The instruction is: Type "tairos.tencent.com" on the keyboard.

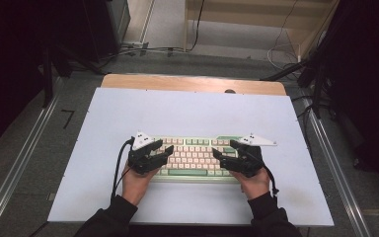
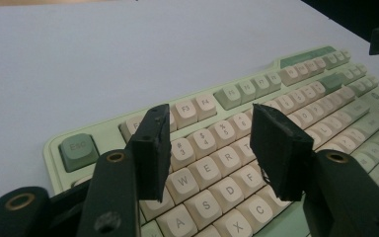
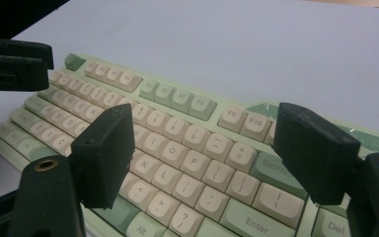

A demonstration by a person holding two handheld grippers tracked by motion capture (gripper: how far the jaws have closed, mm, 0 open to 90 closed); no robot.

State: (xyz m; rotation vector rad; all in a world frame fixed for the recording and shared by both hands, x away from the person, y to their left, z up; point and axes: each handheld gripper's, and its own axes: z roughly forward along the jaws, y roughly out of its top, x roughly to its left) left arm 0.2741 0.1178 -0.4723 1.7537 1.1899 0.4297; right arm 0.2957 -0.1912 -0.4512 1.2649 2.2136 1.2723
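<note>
fingers (image 2: 153, 148) of both our grippers gape wide, holding nothing, over the pale green keyboard with cream keys (image 1: 192, 157); its long axis spans the frame centre, left gripper (image 1: 154, 149) and right gripper (image 1: 228, 150) equally near.

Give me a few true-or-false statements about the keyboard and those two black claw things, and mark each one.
1. The keyboard lies on a pale board. True.
2. The left gripper has its jaws clamped shut. False: they stand apart, open above the keys.
3. The right gripper hovers over the end with the Enter key. True.
4. The keyboard is all black. False: it has a green case and cream keys.
5. The Esc key is green. True.
</note>
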